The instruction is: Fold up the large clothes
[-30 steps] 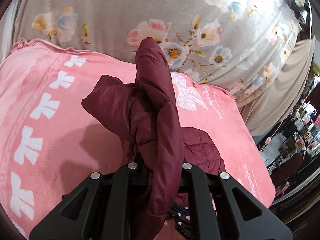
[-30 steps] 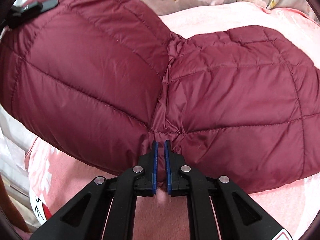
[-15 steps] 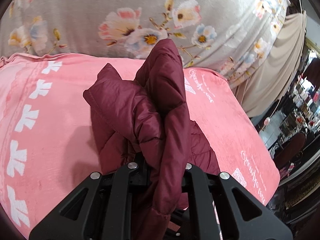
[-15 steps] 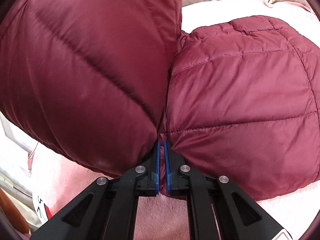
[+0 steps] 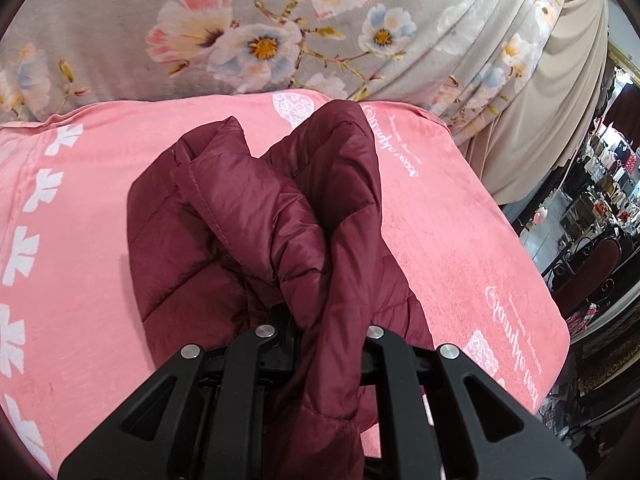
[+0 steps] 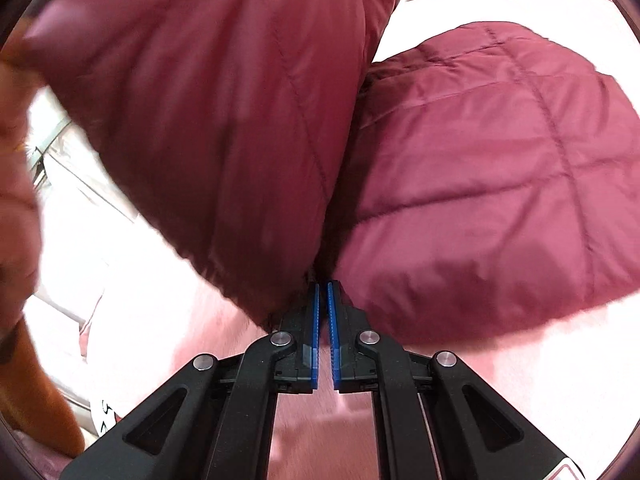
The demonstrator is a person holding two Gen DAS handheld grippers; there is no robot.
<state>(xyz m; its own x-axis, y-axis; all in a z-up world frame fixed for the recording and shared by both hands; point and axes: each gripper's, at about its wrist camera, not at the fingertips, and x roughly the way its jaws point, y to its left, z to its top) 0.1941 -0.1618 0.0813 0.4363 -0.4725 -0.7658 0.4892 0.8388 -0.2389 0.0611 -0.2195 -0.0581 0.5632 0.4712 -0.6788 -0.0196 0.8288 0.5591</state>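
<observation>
A maroon quilted puffer jacket (image 5: 256, 236) lies bunched on a pink blanket (image 5: 80, 240). My left gripper (image 5: 320, 320) is shut on a thick fold of the jacket, which drapes between the fingers and hides the pads. In the right wrist view the jacket (image 6: 480, 168) fills most of the frame, with one panel lifted on the left and another lying flat on the right. My right gripper (image 6: 322, 292) is shut on the jacket's edge where the two panels meet; its blue pads (image 6: 315, 320) are nearly touching.
A grey floral bedcover (image 5: 280, 32) lies beyond the pink blanket. The bed's edge drops off at the right, with beige cloth (image 5: 560, 100) and a cluttered room with a dark chair (image 5: 592, 268) past it.
The left gripper has moved forward and lower, so the jacket now bunches lower on the blanket. In the right wrist view the left panel has swung up and over toward the right panel.
</observation>
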